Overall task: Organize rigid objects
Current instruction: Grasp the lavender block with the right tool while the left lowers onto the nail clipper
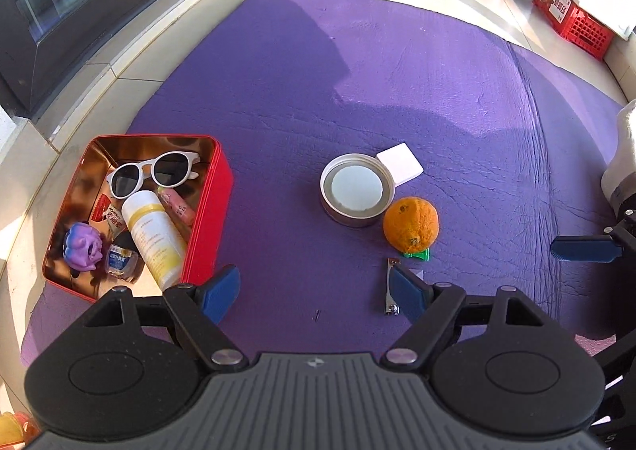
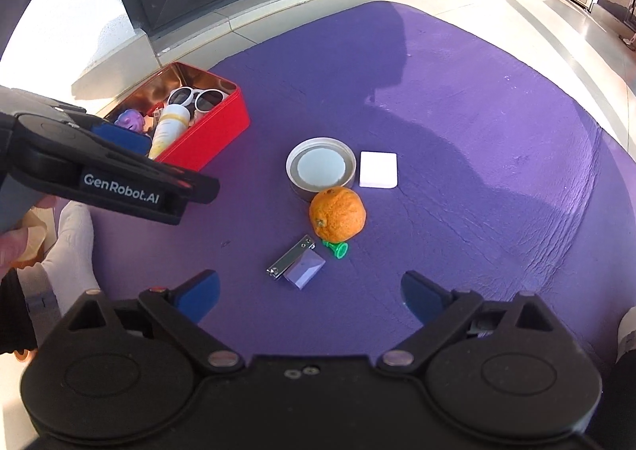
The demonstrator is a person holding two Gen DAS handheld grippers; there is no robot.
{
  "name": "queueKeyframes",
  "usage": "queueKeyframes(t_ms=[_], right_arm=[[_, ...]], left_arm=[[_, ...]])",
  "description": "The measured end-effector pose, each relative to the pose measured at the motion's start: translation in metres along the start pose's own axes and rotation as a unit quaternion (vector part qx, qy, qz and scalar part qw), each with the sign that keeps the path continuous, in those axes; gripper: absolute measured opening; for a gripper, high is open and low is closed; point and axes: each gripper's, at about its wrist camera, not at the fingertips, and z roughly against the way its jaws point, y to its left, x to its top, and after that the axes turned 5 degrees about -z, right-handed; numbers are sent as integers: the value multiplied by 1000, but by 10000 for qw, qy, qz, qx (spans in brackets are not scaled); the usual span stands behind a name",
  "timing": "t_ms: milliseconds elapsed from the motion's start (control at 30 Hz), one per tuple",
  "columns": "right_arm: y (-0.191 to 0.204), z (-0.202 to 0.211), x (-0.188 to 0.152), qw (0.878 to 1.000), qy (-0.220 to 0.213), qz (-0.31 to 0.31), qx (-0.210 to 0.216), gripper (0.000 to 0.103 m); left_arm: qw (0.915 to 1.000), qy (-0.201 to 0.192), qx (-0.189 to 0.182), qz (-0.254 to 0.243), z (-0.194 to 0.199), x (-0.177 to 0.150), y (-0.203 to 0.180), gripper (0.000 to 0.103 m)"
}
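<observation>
The red tin (image 1: 206, 211) at the purple mat's (image 1: 397, 72) left edge already holds sunglasses (image 1: 155, 171), a bottle (image 1: 153, 235) and small items. The orange (image 2: 337, 214), round lid (image 2: 320, 168), white block (image 2: 378, 169) and nail clipper (image 2: 289, 256) remain loose mid-mat. We hover both grippers (image 1: 316, 293) (image 2: 310, 295) wide and empty; next we likely pick the clipper, needing a low, narrow pinch.

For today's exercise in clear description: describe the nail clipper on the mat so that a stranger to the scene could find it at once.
Start at the large purple mat, then find the round orange fruit near its middle. Just in front of the fruit, on the side away from the round metal tin lid, lies the small silver metal nail clipper, touching a pale purple faceted block. It is the only shiny, slim, flat bar there.
</observation>
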Motion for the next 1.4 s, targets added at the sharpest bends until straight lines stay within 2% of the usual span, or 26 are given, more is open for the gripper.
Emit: queueKeyframes(t_ms=[167, 433, 567, 633, 733, 833, 933, 1033, 1133, 1167, 1233, 1400], right_arm=[[2, -22, -8, 9992, 129, 354, 93, 92], [-3, -63, -16, 9968, 343, 704, 175, 75], [-6, -78, -17, 9947, 374, 935, 211, 69], [-8, -83, -16, 9934, 365, 1065, 231, 61], [-8, -89, -14, 9907, 341, 1284, 293, 55], [-8, -92, -12, 9880, 340, 1454, 386, 48], [-5, -96, -11, 9856, 317, 1606, 414, 48], [-4, -100, -8, 9849, 298, 1640, 469, 47], [-2, -103, -6, 9843, 278, 1663, 519, 46], [-2, -103, -5, 9838, 289, 1681, 546, 40], [0, -105, -4, 9827, 340, 1734, 556, 37], [-5, -101, -7, 9815, 421, 1777, 567, 37]], left_arm=[[9997, 196, -119, -105, -31, -3, -14, 82], [9980, 538, -315, -129, -78, -11, -22, 81], [9971, 582, -473, -115, -90, -14, -22, 81], [9967, 580, -553, -136, -94, -14, -23, 81], [9961, 584, -614, -245, -98, -15, -27, 75], [9960, 519, -674, -263, -100, -14, -29, 75], [9959, 506, -725, -183, -101, -13, -27, 74], [9957, 505, -773, -87, -100, -12, -21, 66], [9954, 506, -818, 9, -100, -12, -14, 66], [9952, 514, -830, 16, -100, -12, -13, 66], [9947, 532, -876, -31, -101, -14, -15, 66], [9941, 532, -924, -178, -103, -15, -21, 65]])
